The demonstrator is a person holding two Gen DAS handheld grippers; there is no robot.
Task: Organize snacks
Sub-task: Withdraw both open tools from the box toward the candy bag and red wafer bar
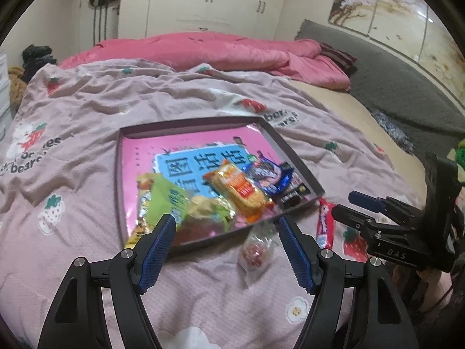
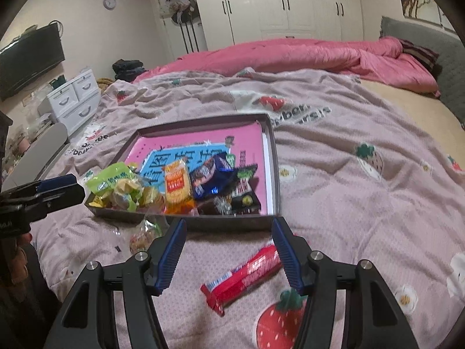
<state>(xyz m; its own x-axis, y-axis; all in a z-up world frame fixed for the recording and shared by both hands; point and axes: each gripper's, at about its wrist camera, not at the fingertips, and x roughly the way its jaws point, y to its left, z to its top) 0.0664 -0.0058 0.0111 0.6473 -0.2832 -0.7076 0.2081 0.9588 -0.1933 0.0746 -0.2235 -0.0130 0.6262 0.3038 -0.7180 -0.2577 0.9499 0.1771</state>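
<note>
A shallow dark tray (image 1: 290, 157) (image 2: 275, 174) with a pink picture bottom lies on the strawberry-print blanket. It holds a green packet (image 1: 165, 200) (image 2: 113, 180), an orange cracker pack (image 1: 238, 189) (image 2: 177, 183), a blue packet (image 1: 270, 174) (image 2: 212, 177) and darker ones. A clear-wrapped candy (image 1: 255, 253) (image 2: 145, 235) lies on the blanket before the tray's near edge, under my open left gripper (image 1: 227, 222). A red bar (image 2: 247, 273) (image 1: 325, 224) lies flat on the blanket between the fingers of my right gripper (image 2: 229, 223). That gripper is open and its pads do not press the bar.
A crumpled pink quilt (image 1: 203, 49) lies across the far side of the bed, with a grey headboard (image 1: 392, 81) to the right. White drawers (image 2: 75, 99) and a wall screen (image 2: 29, 58) stand left of the bed. Cream wardrobes (image 2: 290, 5) fill the back wall.
</note>
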